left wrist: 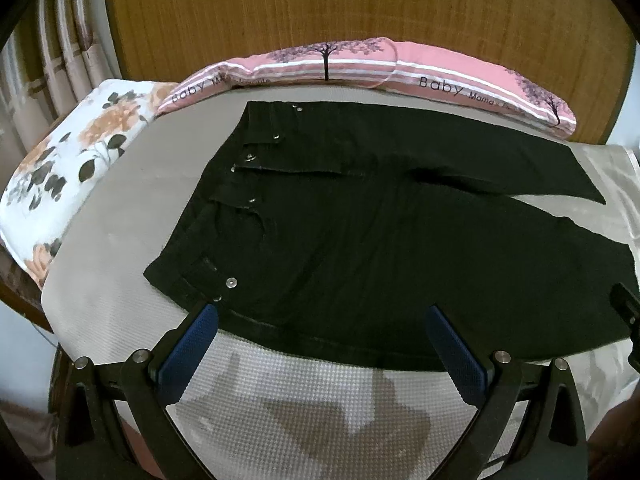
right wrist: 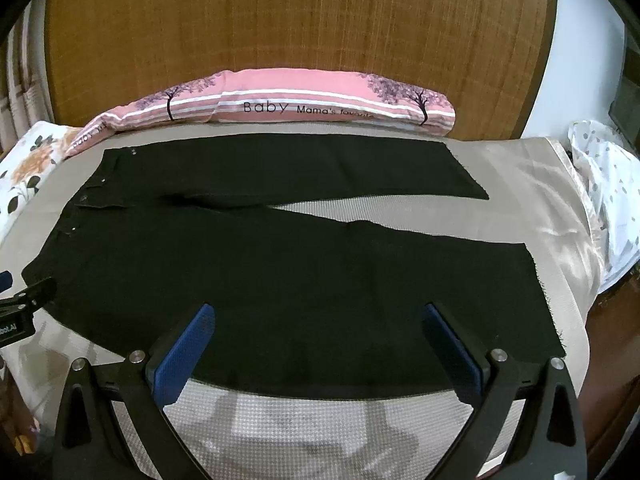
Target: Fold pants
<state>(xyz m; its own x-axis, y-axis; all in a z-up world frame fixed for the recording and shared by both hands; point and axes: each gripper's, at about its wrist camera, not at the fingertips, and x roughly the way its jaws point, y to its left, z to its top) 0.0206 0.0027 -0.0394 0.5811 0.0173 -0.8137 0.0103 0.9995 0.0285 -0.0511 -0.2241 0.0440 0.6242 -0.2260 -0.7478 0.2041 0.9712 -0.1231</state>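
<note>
Black pants (left wrist: 380, 232) lie flat on the bed, waistband to the left, both legs running right and spread apart in a V. They also show in the right wrist view (right wrist: 280, 280). My left gripper (left wrist: 322, 312) is open and empty, just above the near edge of the pants by the waistband corner. My right gripper (right wrist: 320, 310) is open and empty above the near leg's lower edge. The right gripper's tip shows at the right edge of the left wrist view (left wrist: 626, 308); the left gripper shows at the left edge of the right wrist view (right wrist: 24, 300).
A pink "Baby" pillow (right wrist: 280, 104) lies along the wooden headboard (right wrist: 300, 32). A floral pillow (left wrist: 72, 168) sits at the left. White dotted cloth (right wrist: 608, 200) lies at the bed's right end. The beige bed cover (right wrist: 320, 420) runs to the near edge.
</note>
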